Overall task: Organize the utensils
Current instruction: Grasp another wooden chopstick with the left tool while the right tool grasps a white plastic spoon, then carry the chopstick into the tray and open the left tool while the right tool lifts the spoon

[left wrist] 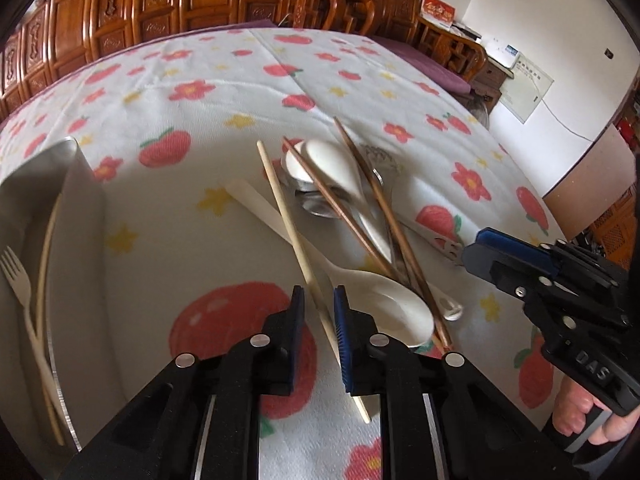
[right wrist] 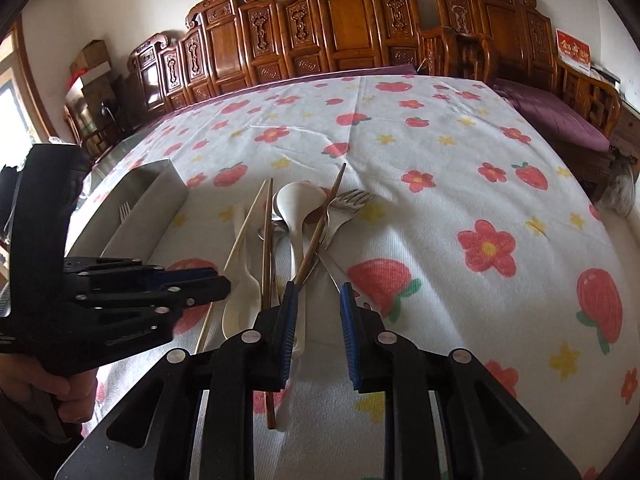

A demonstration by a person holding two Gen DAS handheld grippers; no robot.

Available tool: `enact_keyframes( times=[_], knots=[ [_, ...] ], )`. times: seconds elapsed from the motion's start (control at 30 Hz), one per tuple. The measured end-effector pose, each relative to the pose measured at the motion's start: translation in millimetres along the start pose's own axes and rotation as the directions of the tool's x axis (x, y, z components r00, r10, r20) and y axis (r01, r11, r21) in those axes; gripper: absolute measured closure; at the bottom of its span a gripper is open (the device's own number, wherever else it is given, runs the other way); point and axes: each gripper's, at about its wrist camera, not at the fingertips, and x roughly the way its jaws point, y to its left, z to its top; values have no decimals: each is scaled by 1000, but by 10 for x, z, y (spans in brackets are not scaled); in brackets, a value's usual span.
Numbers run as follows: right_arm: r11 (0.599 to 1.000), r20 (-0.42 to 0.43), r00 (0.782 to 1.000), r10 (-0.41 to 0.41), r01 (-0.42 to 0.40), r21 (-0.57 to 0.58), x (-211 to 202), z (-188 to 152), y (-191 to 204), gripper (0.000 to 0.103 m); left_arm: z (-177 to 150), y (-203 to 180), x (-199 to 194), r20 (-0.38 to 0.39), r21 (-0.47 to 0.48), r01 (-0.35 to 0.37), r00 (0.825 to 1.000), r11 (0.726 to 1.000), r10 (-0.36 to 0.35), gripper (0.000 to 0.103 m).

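Note:
A heap of utensils lies on the flowered cloth: a white ceramic spoon (left wrist: 332,164), a white plastic spoon (left wrist: 384,300), two dark chopsticks (left wrist: 372,208), a metal fork (right wrist: 344,208) and a pale chopstick (left wrist: 280,208). My left gripper (left wrist: 320,324) hangs low over the near end of the pale chopstick, which runs between its jaws with a gap on each side; it is open. My right gripper (right wrist: 319,316) is open over the cloth at the heap's near edge, a dark chopstick (right wrist: 320,228) ending at its left fingertip. Nothing is held.
A metal tray (left wrist: 76,184) stands at the left, holding a white plastic fork (left wrist: 16,276) and another pale chopstick (left wrist: 44,280). A person's hand (left wrist: 580,412) grips the right tool. Carved wooden chairs (right wrist: 344,28) line the table's far side.

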Motion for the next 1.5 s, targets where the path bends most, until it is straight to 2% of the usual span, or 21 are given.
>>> enact_keyframes(
  times=[0.27, 0.47, 0.7, 0.8, 1.0, 1.23, 1.4, 1.47, 1.5],
  knots=[
    [999, 4, 1000, -8, 8, -33, 13, 0, 59, 79, -11, 33, -43, 29, -8, -11, 1000, 1000, 11, 99],
    [999, 11, 1000, 9, -8, -43, -29, 23, 113, 79, -11, 86, -337, 81, 7, -19, 997, 1000, 19, 99],
    [994, 5, 999, 48, -47, -98, -24, 139, 358, 79, 10, 123, -642, 133, 28, -46, 990, 999, 42, 99],
    [988, -21, 996, 84, -86, -126, 72, 192, 488, 79, 31, 188, -739, 148, 15, -42, 988, 999, 39, 99],
    [980, -87, 993, 83, -97, -173, 400, 297, 675, 79, 62, 295, -883, 175, -5, -43, 984, 999, 44, 99],
    [979, -160, 986, 39, -70, -193, 688, 333, 709, 79, 68, 357, -1003, 193, -10, -41, 980, 999, 42, 99],
    [969, -186, 982, -19, -28, -246, 785, 316, 791, 84, 67, 335, -1087, 208, 0, -40, 977, 999, 39, 99],
    [969, -197, 980, -32, -18, -246, 802, 326, 797, 94, 62, 328, -1121, 213, 2, -40, 976, 999, 39, 99],
    [969, -203, 979, -34, -18, -248, 803, 329, 801, 94, 60, 328, -1141, 216, 2, -41, 976, 999, 40, 99]
  ],
)
